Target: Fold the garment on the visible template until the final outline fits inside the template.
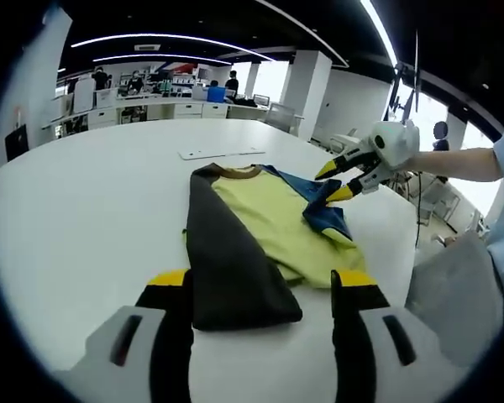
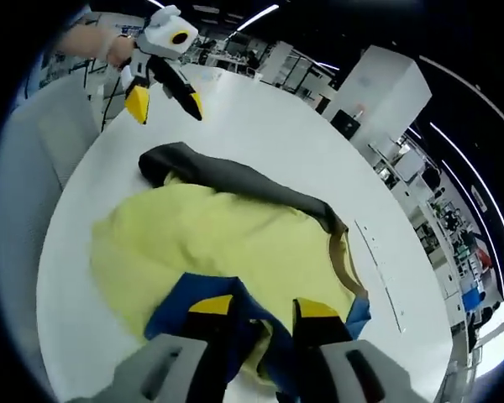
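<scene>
A yellow shirt (image 1: 273,222) lies flat on the white round table (image 1: 84,193), brown collar (image 1: 238,173) at the far end. A dark grey sleeve (image 1: 227,260) is folded lengthwise over one side. My left gripper (image 1: 260,285) is open just before the shirt's near hem, nothing between its jaws; it hovers open above the table (image 2: 260,126) as the left gripper (image 2: 164,105) beyond the shirt (image 2: 227,243). My right gripper (image 2: 265,309) is shut on the blue sleeve (image 2: 260,327), and the right gripper (image 1: 333,183) holds the blue sleeve (image 1: 323,210) slightly lifted.
A thin white strip (image 1: 223,153) lies on the table past the collar, the same strip (image 2: 378,269) running beside the shirt. A grey chair back (image 1: 454,294) stands at the table edge by the person's arm (image 1: 458,164). Desks and pillars fill the room behind.
</scene>
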{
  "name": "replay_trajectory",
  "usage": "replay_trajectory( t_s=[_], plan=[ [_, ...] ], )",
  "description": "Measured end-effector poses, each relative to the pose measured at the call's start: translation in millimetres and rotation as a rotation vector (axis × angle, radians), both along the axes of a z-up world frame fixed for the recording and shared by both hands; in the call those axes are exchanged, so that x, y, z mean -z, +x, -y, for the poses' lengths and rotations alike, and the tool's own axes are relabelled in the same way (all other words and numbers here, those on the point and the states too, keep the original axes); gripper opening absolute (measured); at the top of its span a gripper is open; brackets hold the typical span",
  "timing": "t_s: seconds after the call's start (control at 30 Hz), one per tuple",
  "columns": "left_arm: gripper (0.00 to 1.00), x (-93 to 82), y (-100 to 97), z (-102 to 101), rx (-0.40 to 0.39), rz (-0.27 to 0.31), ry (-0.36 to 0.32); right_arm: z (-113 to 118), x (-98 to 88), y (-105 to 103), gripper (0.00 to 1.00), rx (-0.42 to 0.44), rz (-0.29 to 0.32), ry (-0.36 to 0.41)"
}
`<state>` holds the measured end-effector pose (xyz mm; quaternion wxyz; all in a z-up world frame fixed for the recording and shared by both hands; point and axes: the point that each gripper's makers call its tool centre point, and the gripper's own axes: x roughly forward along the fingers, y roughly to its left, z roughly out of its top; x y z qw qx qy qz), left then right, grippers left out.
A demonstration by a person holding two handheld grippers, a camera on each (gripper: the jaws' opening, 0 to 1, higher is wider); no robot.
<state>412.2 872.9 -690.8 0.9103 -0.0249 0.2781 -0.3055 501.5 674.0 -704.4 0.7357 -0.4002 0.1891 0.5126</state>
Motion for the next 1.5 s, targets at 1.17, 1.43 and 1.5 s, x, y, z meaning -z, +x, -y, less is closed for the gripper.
replay_trajectory(
  t_s=[1.17, 1.43, 1.5],
  plan=[
    [0.63, 5.8, -5.6, 4.7, 0.014, -0.019, -0.005, 12.7, 19.4, -67.8, 0.28, 0.030, -0.050, 0.041],
    [0.63, 7.9, -7.0, 3.2, 0.015, -0.026, -0.004, 12.7, 42.3, -79.0, 0.23, 0.014, -0.057, -0.016],
    [0.63, 9.2, -7.0, 2.3, 0.013, -0.029, -0.004, 13.2, 46.0, -78.5, 0.19, 0.013, -0.041, -0.036]
  ],
)
